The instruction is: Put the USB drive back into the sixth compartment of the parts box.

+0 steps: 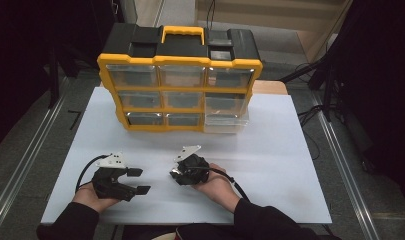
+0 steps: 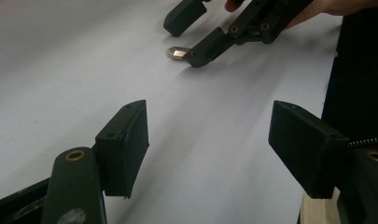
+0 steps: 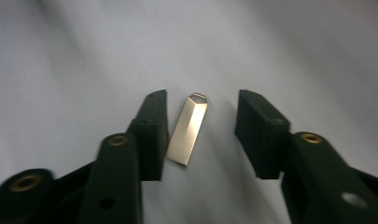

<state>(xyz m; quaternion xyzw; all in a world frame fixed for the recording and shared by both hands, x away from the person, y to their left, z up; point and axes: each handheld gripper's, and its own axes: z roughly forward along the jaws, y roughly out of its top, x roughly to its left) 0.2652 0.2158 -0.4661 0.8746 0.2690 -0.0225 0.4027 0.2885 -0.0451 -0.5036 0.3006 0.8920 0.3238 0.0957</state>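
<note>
Jaws of right gripper (image 3: 203, 135) spread around slim, shiny, seemingly metal USB stick (image 3: 188, 128).

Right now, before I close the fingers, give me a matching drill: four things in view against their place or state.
1. metal USB stick
2. left gripper
3. right gripper
4. yellow drawer organizer

a. open, over bare white table
b. standing at the table's far edge
c. lying flat between open fingers
d. open, straddling the stick

Pairs: 1-c, 2-a, 3-d, 4-b
</note>
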